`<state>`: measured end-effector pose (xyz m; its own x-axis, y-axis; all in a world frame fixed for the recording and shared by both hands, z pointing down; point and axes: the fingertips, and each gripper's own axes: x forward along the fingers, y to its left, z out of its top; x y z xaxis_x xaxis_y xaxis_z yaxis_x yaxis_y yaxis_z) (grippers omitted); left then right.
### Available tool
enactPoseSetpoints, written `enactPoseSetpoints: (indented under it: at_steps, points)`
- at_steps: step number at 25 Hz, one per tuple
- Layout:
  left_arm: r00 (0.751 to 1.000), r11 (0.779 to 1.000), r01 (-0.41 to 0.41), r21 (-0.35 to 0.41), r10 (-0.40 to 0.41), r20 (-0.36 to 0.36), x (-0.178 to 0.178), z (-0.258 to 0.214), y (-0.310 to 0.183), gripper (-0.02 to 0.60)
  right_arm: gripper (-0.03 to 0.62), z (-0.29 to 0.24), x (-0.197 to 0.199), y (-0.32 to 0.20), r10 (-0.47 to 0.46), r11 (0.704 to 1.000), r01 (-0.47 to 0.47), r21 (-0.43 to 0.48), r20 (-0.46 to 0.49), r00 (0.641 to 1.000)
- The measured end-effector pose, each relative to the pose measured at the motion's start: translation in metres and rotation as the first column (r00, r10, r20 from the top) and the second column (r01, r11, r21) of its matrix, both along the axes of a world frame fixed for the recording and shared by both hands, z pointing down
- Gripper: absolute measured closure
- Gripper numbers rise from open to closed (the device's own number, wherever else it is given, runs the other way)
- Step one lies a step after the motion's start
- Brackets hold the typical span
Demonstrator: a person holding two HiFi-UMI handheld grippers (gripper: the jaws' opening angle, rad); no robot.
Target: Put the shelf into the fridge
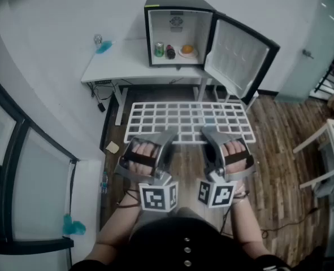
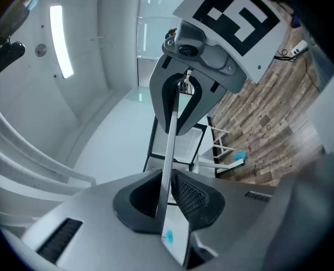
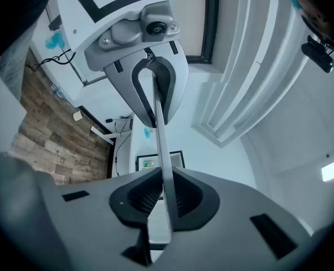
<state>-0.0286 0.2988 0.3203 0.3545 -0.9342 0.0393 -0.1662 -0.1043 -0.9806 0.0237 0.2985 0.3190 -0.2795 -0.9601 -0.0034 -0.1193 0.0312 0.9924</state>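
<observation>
The white counter (image 1: 127,66) carries a small black fridge (image 1: 172,3) with its door swung open. A white wire grid shelf (image 1: 183,117) hangs level over the wood floor (image 1: 280,151), well short of the fridge. The left tongs (image 1: 167,135) and right tongs (image 1: 209,134) are each clenched on its near edge. This looks like the carry. Next, the shelf likely needs raising and sliding in level. Rails inside the fridge are too small to make out. A green can (image 1: 159,49) stands within.
</observation>
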Motion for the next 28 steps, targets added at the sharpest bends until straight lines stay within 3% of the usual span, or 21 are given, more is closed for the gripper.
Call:
enactPoseSetpoints:
  at_steps: [23, 28]
  points:
    - [0.999, 0.998, 0.031, 0.045, -0.031, -0.016, 0.008, -0.008, 0.001, 0.529, 0.546, -0.006, 0.008, 0.0, -0.029, 0.999, 0.03, 0.019, -0.021, 0.999]
    - [0.999, 0.998, 0.032, 0.054, -0.033, 0.009, 0.012, -0.006, -0.003, 0.529, 0.546, -0.006, 0.012, -0.004, -0.032, 0.999, 0.032, 0.027, -0.012, 0.999]
